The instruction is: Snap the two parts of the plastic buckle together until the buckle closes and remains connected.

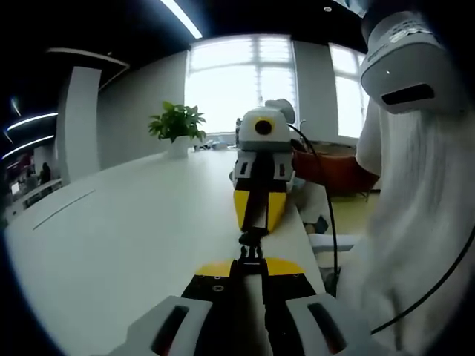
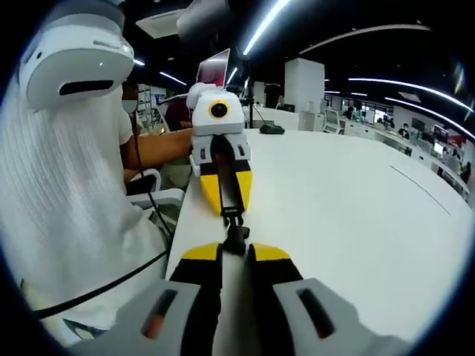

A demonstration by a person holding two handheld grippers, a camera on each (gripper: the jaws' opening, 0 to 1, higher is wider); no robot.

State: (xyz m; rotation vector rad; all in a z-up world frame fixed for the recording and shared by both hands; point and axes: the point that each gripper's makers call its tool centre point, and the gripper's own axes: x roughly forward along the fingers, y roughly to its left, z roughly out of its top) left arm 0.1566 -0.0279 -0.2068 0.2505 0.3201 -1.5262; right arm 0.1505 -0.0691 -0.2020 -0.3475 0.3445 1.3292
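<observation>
The black plastic buckle (image 1: pixel 251 245) hangs in the air over the white table's (image 1: pixel 133 237) edge, held between two grippers that face each other. My left gripper (image 1: pixel 249 268) is shut on the near buckle part, its yellow-tipped jaws pressed together. The right gripper (image 1: pixel 254 222) comes in from the far side, shut on the other part. In the right gripper view the same buckle (image 2: pixel 234 231) sits between my right gripper (image 2: pixel 236 254) and the facing left gripper (image 2: pixel 228 209). The two parts touch end to end; I cannot tell whether they are latched.
A person in white clothing (image 1: pixel 415 222) with a white headset (image 2: pixel 82 55) stands close beside the table edge, and a black cable (image 1: pixel 330 222) hangs there. A potted plant (image 1: pixel 177 124) stands far back on the table. A laptop (image 2: pixel 215 68) shows behind the left gripper.
</observation>
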